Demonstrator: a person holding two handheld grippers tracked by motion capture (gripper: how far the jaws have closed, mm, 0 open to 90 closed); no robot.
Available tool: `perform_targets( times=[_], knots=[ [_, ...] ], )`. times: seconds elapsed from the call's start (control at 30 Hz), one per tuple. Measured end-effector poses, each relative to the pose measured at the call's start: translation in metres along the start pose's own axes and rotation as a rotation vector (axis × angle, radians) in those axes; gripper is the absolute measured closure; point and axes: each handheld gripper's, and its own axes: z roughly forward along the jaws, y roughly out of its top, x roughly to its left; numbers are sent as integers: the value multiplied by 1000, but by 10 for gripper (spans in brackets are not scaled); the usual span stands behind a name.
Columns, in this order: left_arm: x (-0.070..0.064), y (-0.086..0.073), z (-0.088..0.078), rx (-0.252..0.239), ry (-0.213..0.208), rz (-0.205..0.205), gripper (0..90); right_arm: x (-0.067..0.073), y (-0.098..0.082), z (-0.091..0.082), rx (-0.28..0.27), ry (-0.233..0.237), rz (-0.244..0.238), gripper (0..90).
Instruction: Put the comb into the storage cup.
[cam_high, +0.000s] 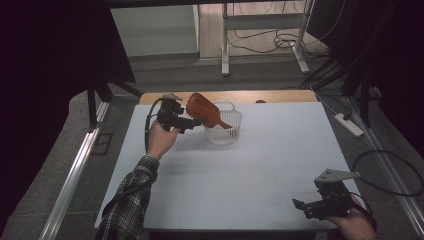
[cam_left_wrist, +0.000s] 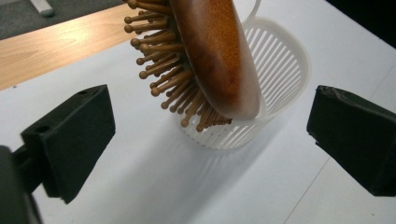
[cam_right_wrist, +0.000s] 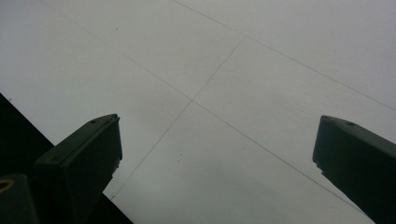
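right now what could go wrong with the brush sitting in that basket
1. The brown wooden hairbrush leans over the rim of the small white slotted plastic basket, most of it outside; it could slide out or tip the basket.
2. The left tongs are open beside the brush head; pulling back carelessly could snag the bristles.

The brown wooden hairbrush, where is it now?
In the high view the brown wooden hairbrush leans in the white slatted plastic basket at the table's far left-centre, its head sticking out over the rim beside the open left gripper.
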Motion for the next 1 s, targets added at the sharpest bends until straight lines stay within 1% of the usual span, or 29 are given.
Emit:
perform_targets(
  times=[0.13, 0.17, 0.23, 0.33, 0.43, 0.5, 0.63, 1.0],
  knots=[
    [0, -2, -2, -2, 0, 9, 10, 0, 0, 0, -1, -1, -3, 13],
    [-1, -3, -2, 3, -2, 20, 10, 0, 0, 0, -1, -1, -2, 13],
    [-2, -4, -3, 14, -4, 29, 12, 0, 0, 0, -1, 2, -3, 9],
    [-3, -7, -4, 15, -6, 32, 12, 0, 0, 0, -3, 3, -5, 8],
    [-3, -10, -5, 10, -11, 35, 12, 1, 0, 0, -5, 4, -7, 5],
    [-2, -13, -7, 3, -4, 42, 12, 1, 0, -1, -3, 4, -8, 4],
    [1, -18, -11, -14, -13, 41, 13, 1, 0, -1, -7, 2, -6, 3],
    [4, -31, -21, -44, 21, 61, 11, 1, 0, 0, -3, -5, -6, 2]
  ],
)
